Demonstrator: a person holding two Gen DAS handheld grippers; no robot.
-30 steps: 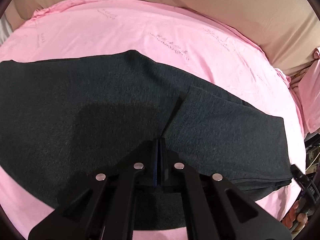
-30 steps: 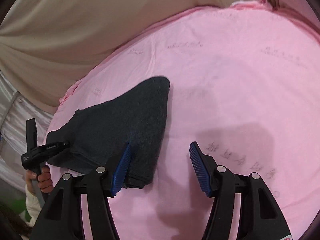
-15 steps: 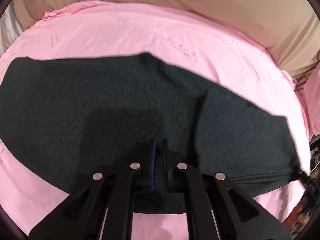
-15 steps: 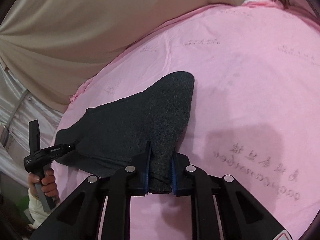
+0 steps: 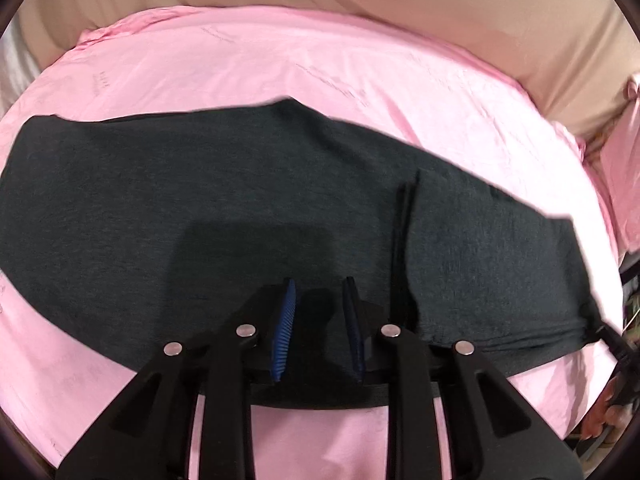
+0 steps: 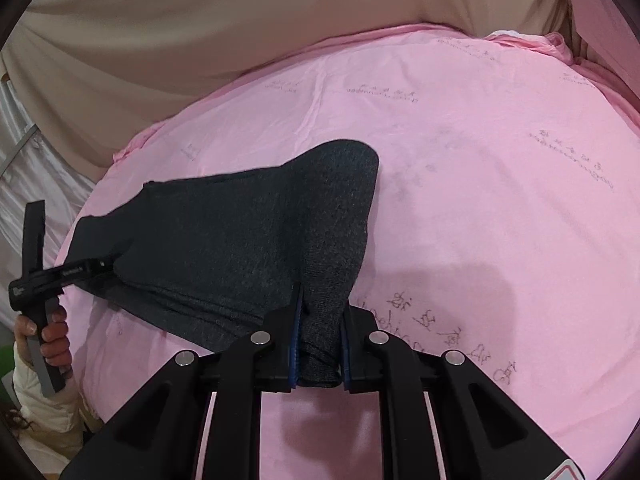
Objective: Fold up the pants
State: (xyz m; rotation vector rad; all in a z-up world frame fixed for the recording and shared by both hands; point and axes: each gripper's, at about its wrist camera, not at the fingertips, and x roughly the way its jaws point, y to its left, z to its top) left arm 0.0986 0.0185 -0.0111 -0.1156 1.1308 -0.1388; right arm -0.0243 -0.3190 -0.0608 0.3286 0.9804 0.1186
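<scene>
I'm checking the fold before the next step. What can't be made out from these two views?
- Left wrist view: near hem of the dark grey knit pants is hidden behind the left hand-held gripper.
- Right wrist view: the bunched pant end in the right hand-held gripper; its pads cover the layers.
- Right wrist view: lettering on the pink sheet, too faint.

Pants (image 5: 240, 208) flat on sheet (image 5: 280, 64), folded layer at right end.

Both cameras sit close above the bed, looking down past their own fingers, and both see the dark pants (image 5: 240, 216) on the pink sheet (image 6: 480, 200).
</scene>
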